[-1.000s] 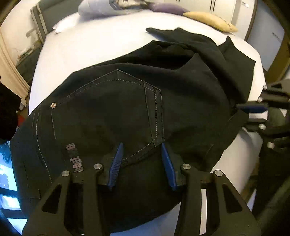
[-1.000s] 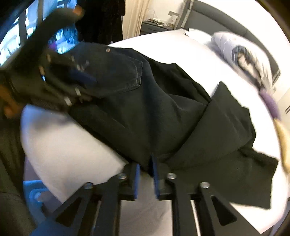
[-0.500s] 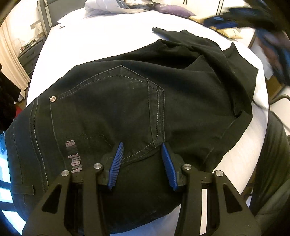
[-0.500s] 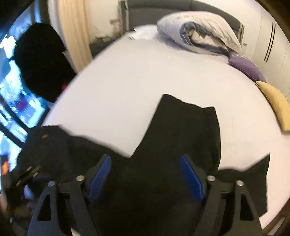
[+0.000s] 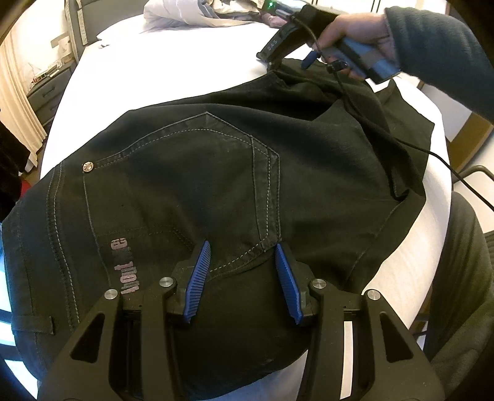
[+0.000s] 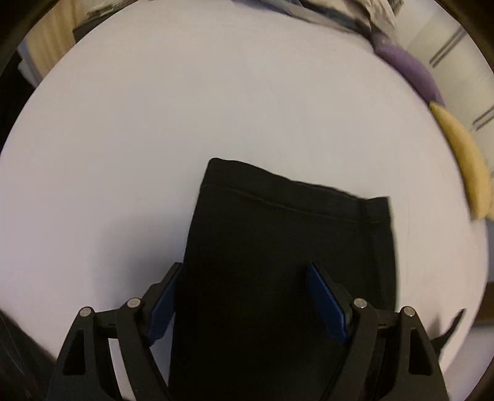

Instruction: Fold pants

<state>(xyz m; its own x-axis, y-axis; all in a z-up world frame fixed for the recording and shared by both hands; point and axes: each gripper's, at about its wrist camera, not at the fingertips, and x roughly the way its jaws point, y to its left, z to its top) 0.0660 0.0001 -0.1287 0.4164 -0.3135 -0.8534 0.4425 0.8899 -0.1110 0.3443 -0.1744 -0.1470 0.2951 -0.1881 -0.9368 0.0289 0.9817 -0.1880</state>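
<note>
The left hand-held gripper point(image 5: 242, 279) hovers low over the seat of the pants point(image 5: 216, 185), its blue pads spread apart with nothing between them, just below the back pocket point(image 5: 197, 172). The right hand-held gripper point(image 6: 247, 303) is likewise wide apart, poised over one leg near its hem point(image 6: 296, 194), pads straddling the cloth without pinching it (whether they brush the fabric cannot be told). Seen from the left wrist, the person's right hand point(image 5: 355, 29) holds that tool out beyond the pocket, forearm reaching in from the far right, cable trailing across the cloth.

The pants lie spread on the white bed point(image 5: 173, 61), legs rumpled beyond the pocket. Dark denim like this looks soft but fairly heavy: it should drape and sag rather than hold shape, and is not slippery. The stitched hem and the waistband beside the pocket are the thicker, surer places to pinch.
</note>
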